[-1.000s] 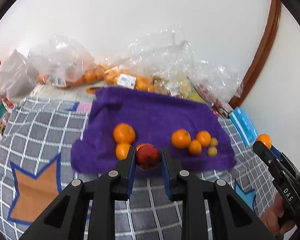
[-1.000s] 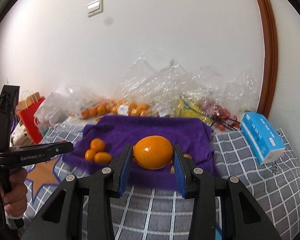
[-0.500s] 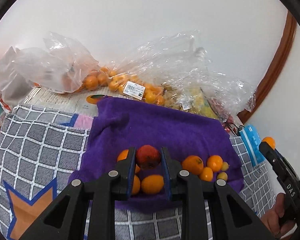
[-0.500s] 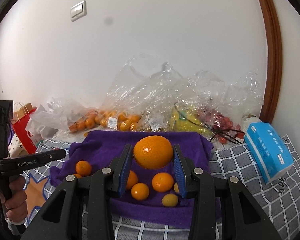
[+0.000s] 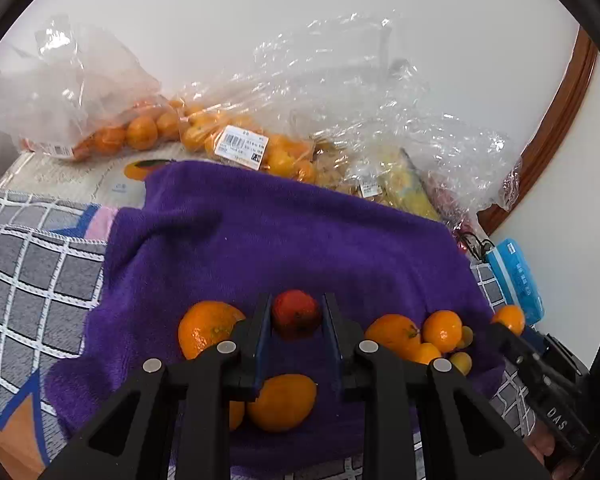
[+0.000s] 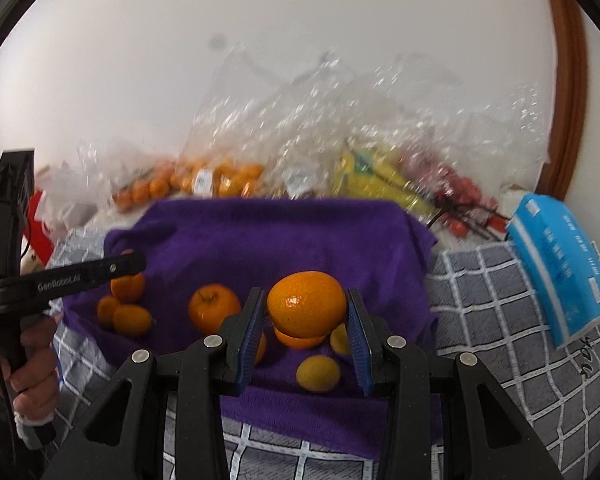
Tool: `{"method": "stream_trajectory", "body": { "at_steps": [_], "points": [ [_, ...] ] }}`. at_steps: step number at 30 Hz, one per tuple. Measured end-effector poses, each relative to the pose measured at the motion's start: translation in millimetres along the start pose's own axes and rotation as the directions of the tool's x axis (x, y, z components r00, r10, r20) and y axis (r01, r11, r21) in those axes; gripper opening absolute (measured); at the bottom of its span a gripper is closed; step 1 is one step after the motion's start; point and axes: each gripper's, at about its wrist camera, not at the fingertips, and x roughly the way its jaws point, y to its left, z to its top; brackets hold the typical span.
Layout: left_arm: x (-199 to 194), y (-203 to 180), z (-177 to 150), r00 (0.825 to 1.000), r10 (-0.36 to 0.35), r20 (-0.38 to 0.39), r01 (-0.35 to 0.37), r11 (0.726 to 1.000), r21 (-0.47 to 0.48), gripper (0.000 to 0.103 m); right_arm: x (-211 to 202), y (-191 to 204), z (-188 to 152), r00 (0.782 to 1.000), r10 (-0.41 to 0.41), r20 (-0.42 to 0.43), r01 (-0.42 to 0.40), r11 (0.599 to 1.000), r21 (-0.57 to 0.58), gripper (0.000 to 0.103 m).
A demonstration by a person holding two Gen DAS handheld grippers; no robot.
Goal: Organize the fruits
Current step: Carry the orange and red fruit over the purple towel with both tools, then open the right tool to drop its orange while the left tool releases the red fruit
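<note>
My left gripper is shut on a small red-orange fruit, held just above the purple towel, between a left cluster of oranges and a right cluster. An oval orange fruit lies under the jaws. My right gripper is shut on a large orange, over the towel's right group: a half-hidden orange and a small yellow fruit. Another orange lies to its left. The left gripper shows at that view's left edge.
Clear plastic bags of oranges and other fruit pile against the wall behind the towel. A blue tissue pack lies at the right on the grey checked cloth. A person's hand holds the left tool.
Both grippers have moved forward and lower over the towel with their fruit still held. The fruit on the towel now sits close beside and under the jaws.
</note>
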Motion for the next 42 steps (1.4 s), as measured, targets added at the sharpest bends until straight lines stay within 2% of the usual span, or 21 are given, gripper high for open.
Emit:
{"method": "stream_trajectory", "body": {
  "at_steps": [6,13,20,26,36,39,41,42],
  "points": [
    [3.7,7.3,-0.9,1.000,-0.028,0.013,0.028,0.999,-0.021,0.023,16.1,5.6,-8.7,0.997,0.034,-0.074,-0.036,0.999,-0.030,0.040],
    [11.2,8.1,-5.3,0.999,-0.033,0.005,0.033,0.999,-0.019,0.023,26.7,6.1,-17.2,0.993,0.019,-0.119,-0.025,0.999,-0.042,0.040],
    [15.5,3.4,-10.0,0.999,-0.035,0.001,0.035,0.999,0.003,0.023,28.4,5.3,-16.6,0.994,0.008,-0.111,-0.012,0.999,-0.042,0.040],
    [20.2,-2.6,-13.6,1.000,-0.018,-0.009,0.018,0.999,0.039,0.023,27.9,11.3,-18.1,0.996,-0.047,-0.077,0.041,0.996,-0.078,0.040],
    [19.3,-0.2,-12.9,1.000,-0.022,-0.012,0.023,1.000,0.020,0.023,23.7,13.6,-16.8,0.996,-0.078,-0.043,0.073,0.993,-0.096,0.040],
    [18.6,-0.9,-12.8,1.000,-0.016,-0.017,0.017,1.000,0.022,0.024,21.0,12.7,-15.2,0.997,-0.076,-0.028,0.073,0.993,-0.087,0.044],
    [18.2,-2.1,-12.2,1.000,-0.012,-0.023,0.012,1.000,0.026,0.025,18.7,12.5,-13.8,0.996,-0.084,-0.014,0.083,0.993,-0.084,0.053],
    [17.2,-2.4,-12.0,1.000,-0.011,-0.025,0.012,1.000,0.026,0.027,16.4,11.8,-12.7,0.996,-0.086,-0.002,0.085,0.993,-0.079,0.054]
  ]
}}
